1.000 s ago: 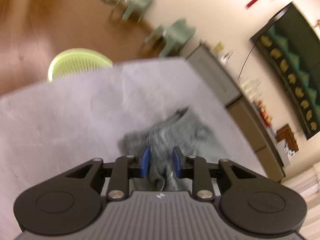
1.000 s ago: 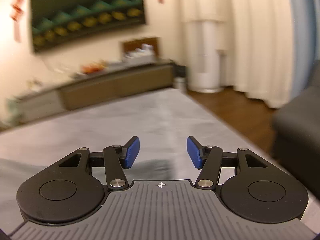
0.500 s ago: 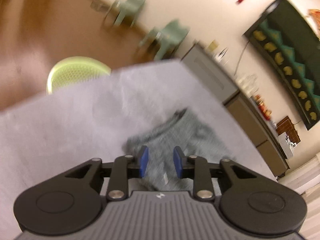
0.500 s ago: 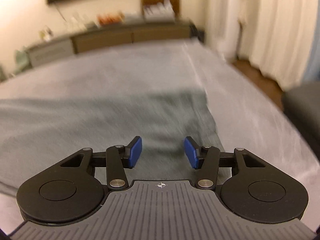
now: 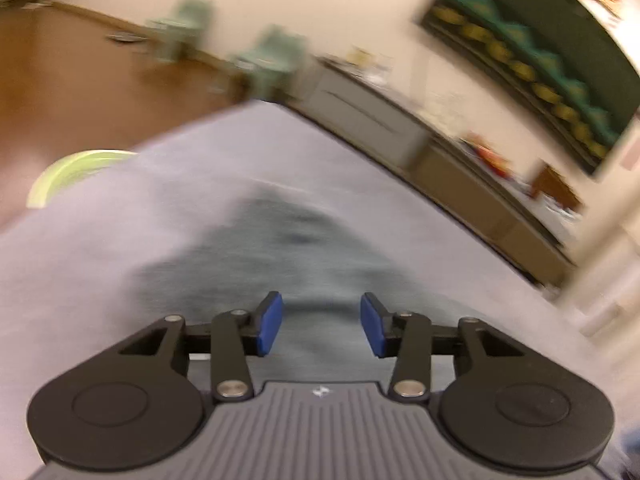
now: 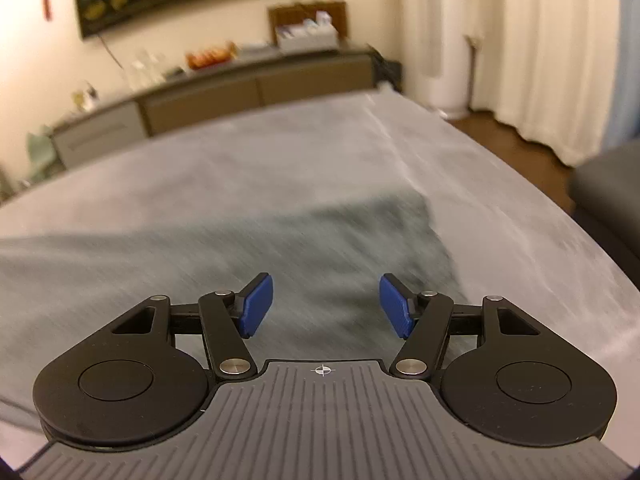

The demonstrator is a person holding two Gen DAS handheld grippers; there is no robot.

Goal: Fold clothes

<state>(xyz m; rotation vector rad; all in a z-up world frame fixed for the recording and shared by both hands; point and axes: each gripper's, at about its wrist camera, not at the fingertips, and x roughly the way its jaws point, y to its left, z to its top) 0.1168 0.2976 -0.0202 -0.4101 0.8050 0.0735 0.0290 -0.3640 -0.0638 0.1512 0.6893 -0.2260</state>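
A grey-green garment (image 5: 288,256) lies spread on a pale grey sheet-covered surface (image 5: 120,240); the picture is blurred by motion. My left gripper (image 5: 321,330) hovers over the garment's near part, open, with nothing between its blue pads. In the right wrist view the same garment (image 6: 248,248) stretches across the sheet (image 6: 280,152), one corner pointing away at the right. My right gripper (image 6: 326,306) is open above that end, holding nothing.
A lime-green basket (image 5: 72,172) stands on the wooden floor past the surface's left edge. A long low sideboard (image 6: 224,92) runs along the far wall. Curtains (image 6: 560,52) and a dark sofa (image 6: 608,196) are to the right.
My left gripper let go of the garment and opened wide. The right gripper came down over the garment's right end and opened a little wider. The garment now lies flatter.
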